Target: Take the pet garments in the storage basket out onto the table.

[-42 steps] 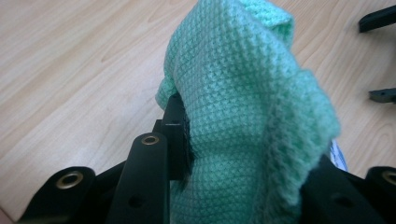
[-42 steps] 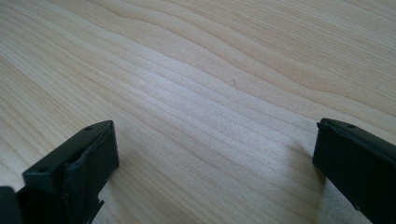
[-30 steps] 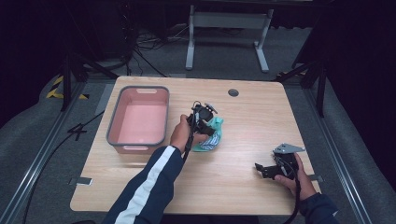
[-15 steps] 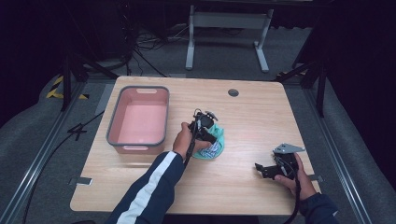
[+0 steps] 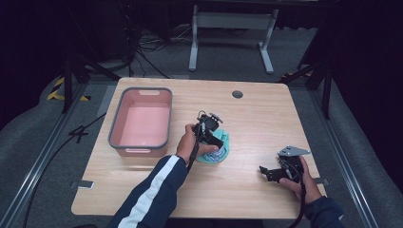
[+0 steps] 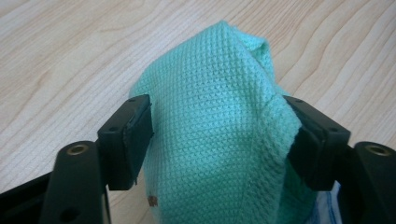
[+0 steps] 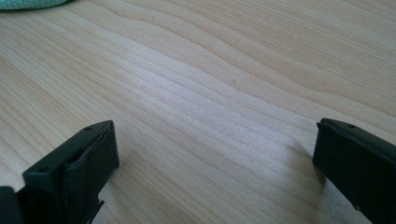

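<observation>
While left tool (image 6: 219, 140) grips green cloth (image 6: 219, 116) (weave close-up); right tool (image 7: 212, 172) agape

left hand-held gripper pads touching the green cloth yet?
Touching. In the left gripper view, both pads of the left hand-held gripper press against the sides of the green cloth bunched between them, with no gap showing.

- cloth (image 6: 219, 135): mint green, fine waffle-knit texture, tiny brown speck near the bottom
- tub (image 5: 141, 121): pink with a grey rim
- tabletop (image 5: 266, 118): pale wood grain
- sleeve (image 5: 154, 192): navy, white stripe
- hand-held gripper jaws: black
</observation>
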Demonstrator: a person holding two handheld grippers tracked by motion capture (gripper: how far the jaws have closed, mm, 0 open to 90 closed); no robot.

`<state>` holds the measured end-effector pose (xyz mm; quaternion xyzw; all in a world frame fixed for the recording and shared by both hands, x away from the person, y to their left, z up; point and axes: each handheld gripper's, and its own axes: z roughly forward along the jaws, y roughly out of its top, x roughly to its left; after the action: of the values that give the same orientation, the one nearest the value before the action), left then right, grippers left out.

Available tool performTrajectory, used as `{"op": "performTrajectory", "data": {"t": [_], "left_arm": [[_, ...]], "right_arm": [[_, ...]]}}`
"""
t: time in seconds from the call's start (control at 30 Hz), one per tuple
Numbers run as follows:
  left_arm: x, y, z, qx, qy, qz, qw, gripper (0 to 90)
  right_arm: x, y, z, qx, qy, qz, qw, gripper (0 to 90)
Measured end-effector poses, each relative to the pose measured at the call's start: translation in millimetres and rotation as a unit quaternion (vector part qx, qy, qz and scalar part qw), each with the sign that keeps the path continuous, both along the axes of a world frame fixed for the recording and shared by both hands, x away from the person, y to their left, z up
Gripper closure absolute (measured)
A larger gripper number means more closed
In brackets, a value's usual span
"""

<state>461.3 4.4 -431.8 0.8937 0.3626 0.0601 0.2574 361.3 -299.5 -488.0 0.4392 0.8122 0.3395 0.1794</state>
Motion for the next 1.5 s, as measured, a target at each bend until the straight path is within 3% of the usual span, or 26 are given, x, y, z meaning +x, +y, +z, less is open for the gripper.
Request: {"op": "performTrajectory", "data": {"t": [0.53,0.8,0.93,1.07,1.23,1.5], "left_arm": [[-7.4,5.2,24.3,-0.007,-0.030,-0.022,0.9993,23.2],[-13.7,10.6,39.1,0.007,-0.055,-0.039,0.9977,23.4],[-16.3,12.4,44.5,0.007,-0.065,-0.048,0.9967,24.0],[-21.4,14.2,52.2,0.022,-0.077,-0.060,0.9950,24.9],[-30.2,18.1,61.2,0.023,-0.090,-0.084,0.9921,25.5],[-44.6,31.4,72.1,0.025,-0.106,-0.097,0.9893,25.4]], "right_arm": [[0.0,0.0,0.0,0.000,0.000,0.000,1.0000,0.5],[0.0,0.0,0.0,0.000,0.000,0.000,1.0000,0.5],[0.0,0.0,0.0,0.000,0.000,0.000,1.0000,0.5],[0.0,0.0,0.0,0.000,0.000,0.000,1.0000,0.5],[0.0,0.0,0.0,0.000,0.000,0.000,1.0000,0.5],[0.0,0.0,0.0,0.000,0.000,0.000,1.0000,0.5]]}}
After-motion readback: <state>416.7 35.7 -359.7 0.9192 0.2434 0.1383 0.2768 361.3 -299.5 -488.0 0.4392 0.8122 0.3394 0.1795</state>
